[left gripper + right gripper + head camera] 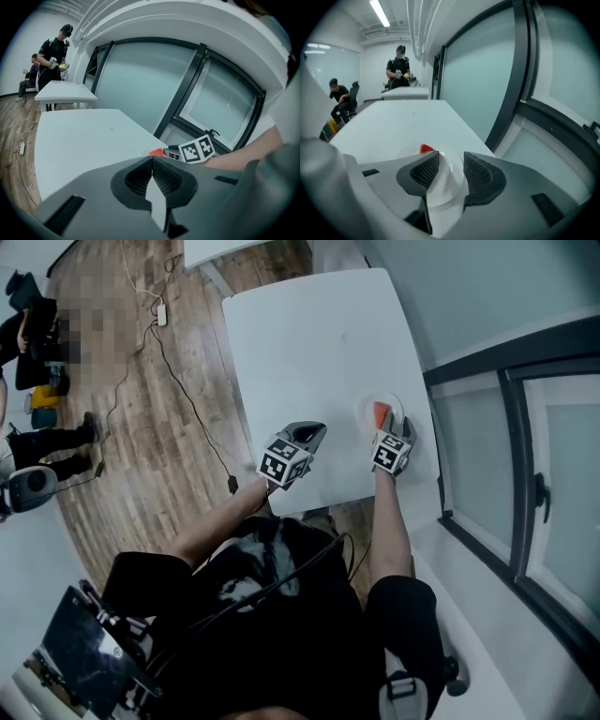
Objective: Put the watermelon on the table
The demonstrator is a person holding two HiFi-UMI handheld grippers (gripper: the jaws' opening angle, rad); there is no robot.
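Observation:
A red watermelon slice lies on a small white plate near the right edge of the white table. My right gripper hovers just behind the plate, jaws open; in the right gripper view the plate shows through the gap and the slice peeks past the left pad, with nothing gripped. My left gripper sits over the table's near middle, shut and empty. In the left gripper view the slice shows beside the right gripper's marker cube.
A glass window wall runs close along the table's right side. A second white table stands beyond, with people near it. Cables and a power strip lie on the wooden floor at left.

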